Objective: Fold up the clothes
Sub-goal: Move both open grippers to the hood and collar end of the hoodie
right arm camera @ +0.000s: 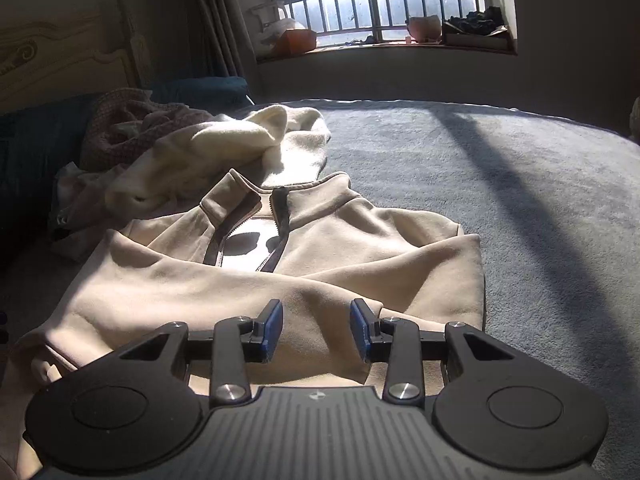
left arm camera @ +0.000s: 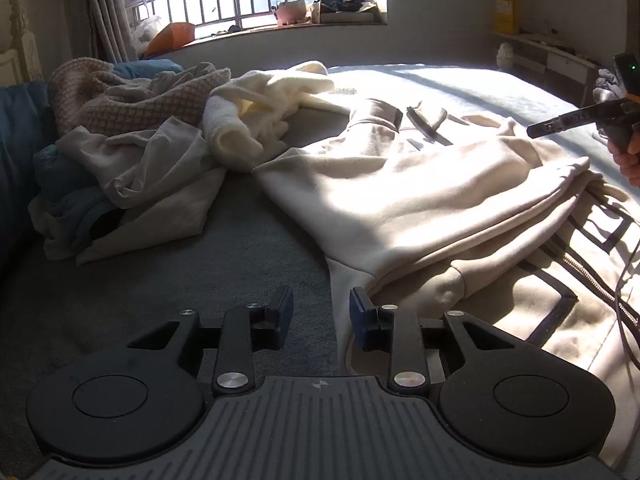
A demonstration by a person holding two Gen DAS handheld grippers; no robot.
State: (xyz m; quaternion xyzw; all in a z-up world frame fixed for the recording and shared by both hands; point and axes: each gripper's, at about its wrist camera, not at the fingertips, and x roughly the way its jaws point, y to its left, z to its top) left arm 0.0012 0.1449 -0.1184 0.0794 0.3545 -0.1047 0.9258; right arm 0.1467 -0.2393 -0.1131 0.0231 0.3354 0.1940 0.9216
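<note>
Both black two-finger grippers empty, jaws apart, over cream zip-up jacket on grey bed.
Left gripper point(left arm camera: 322, 320) hangs by the jacket hem at 6 o'clock; right gripper point(right arm camera: 316, 330) sits low above a sleeve lying across the cream zip-up jacket point(right arm camera: 280, 280). Jacket looks part-folded: sleeves in, body long. Crumpled pile of unfolded cream and pink clothes point(left arm camera: 160, 136) crowds 10 o'clock on the grey bed cover point(right arm camera: 500, 184); 2 o'clock is bare.

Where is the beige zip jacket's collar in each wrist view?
Left wrist: the collar of the beige zip jacket sits upper centre-right, beyond the folded body.
Right wrist: the collar sits centre-left, straight ahead above the open jaws.
Shared landmark: the cream fleece garment lies just left of the collar.
</note>
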